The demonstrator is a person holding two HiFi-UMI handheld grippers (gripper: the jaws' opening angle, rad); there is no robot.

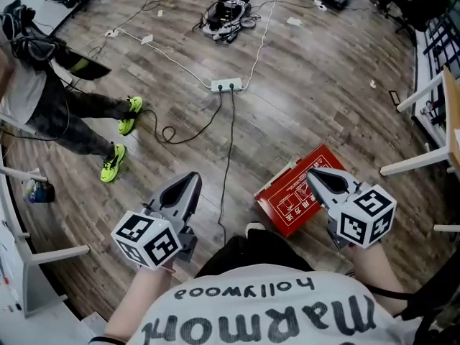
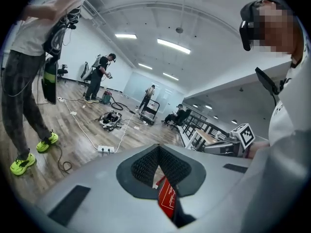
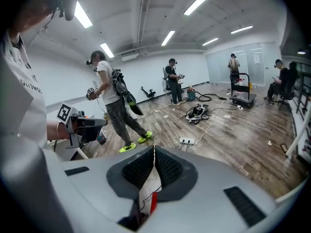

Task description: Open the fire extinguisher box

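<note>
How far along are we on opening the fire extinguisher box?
Done: nothing so far. The red fire extinguisher box lies on the floor and looks closed. In hand: nothing. The left gripper and right gripper are both shut and empty, the right one over the box, the left one off to its side. Left: the whole opening.

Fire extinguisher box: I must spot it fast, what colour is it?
The box is red with white print; the head view shows it best.

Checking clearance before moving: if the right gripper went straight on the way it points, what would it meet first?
Likely bare wooden floor short of the power strip; the red box lies below that line. Depth is unclear.
</note>
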